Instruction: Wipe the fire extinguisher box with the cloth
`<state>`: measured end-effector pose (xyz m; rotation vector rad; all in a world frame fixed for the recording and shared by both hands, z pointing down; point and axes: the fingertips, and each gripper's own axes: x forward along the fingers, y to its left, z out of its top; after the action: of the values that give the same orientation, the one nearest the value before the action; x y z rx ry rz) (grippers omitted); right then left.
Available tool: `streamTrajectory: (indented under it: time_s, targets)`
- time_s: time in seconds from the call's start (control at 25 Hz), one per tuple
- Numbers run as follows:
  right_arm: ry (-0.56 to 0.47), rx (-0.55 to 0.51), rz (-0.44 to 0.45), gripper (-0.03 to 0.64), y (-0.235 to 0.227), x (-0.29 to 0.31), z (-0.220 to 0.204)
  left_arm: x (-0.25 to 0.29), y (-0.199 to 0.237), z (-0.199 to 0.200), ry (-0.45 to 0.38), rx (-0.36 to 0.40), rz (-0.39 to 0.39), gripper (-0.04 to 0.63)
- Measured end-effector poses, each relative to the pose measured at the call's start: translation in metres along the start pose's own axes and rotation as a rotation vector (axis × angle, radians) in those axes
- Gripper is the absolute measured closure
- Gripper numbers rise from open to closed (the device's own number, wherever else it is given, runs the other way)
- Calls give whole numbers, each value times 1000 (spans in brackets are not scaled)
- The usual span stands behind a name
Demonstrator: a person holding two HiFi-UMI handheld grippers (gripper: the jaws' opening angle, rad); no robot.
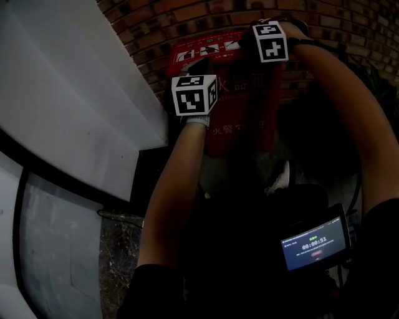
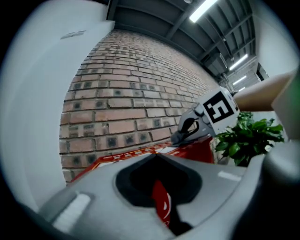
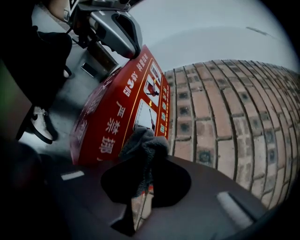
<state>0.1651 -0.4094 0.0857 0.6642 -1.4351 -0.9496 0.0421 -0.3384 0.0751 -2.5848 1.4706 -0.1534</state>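
Note:
The red fire extinguisher box (image 1: 240,128) stands against a brick wall (image 1: 187,19), and its label-covered top (image 3: 140,101) faces up. My right gripper (image 3: 149,157) is shut on a grey cloth (image 3: 143,143), which lies bunched on the box's top near the back edge by the bricks. Its marker cube (image 1: 270,42) shows above the box in the head view. My left gripper (image 2: 157,155) hovers at the box's top front edge (image 2: 140,154) with its jaws closed and nothing between them. Its cube (image 1: 194,95) is in front of the box.
A white curved wall panel (image 1: 75,93) fills the left side. A green plant (image 2: 243,138) grows to the right of the box. A person's shoe (image 3: 40,126) stands on the grey floor below. A screen device (image 1: 313,243) hangs at the lower right.

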Motion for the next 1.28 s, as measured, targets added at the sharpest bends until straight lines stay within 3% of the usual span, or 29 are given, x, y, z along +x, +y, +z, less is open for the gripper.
streamTrajectory:
  time_s: [0.44, 0.72, 0.84, 1.04, 1.28]
  targets:
    - [51, 46, -13, 587, 10, -11, -54, 6, -19, 1, 14, 16, -15, 592]
    - [137, -11, -31, 586, 8, -25, -66, -10, -8, 9, 10, 20, 12, 592]
    - [86, 0, -94, 586, -9, -35, -45, -16, 5, 17, 0, 32, 37, 592]
    - [-26, -48, -137, 584, -13, -48, 28, -36, 38, 11, 13, 60, 109, 593]
    - [-155, -81, -175, 584, -19, -47, 108, -55, 73, -1, 26, 24, 167, 593]
